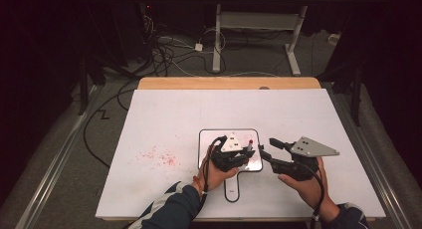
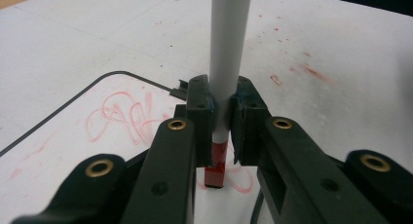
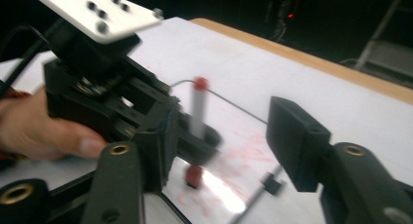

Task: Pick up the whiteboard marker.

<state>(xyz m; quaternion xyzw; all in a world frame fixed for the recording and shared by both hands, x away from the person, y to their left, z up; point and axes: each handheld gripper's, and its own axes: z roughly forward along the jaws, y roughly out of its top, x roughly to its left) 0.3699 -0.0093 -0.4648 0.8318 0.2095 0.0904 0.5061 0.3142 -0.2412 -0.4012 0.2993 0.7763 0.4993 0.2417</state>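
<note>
Left hand-held gripper [image 2: 221,119] pinches red marker [image 2: 229,48] low, near tip: light, stiff, slick barrel. Right hand-held gripper [image 3: 229,146] spread.

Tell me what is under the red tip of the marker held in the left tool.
Under the marker, clamped upright in the left tool, lies the small whiteboard, its surface scrawled with red lines. The tool's jaws cover the board around the tip, so the contact point itself cannot be seen.

The small whiteboard [image 1: 209,139] has a glossy, light-catching face in a dark rim. The marker [image 2: 226,63] looks like smooth matt plastic. The grippers' black jaws are matt plastic with brass-coloured eyelets. The table's [image 1: 164,114] white cover is matt; its far edge is wood.
</note>
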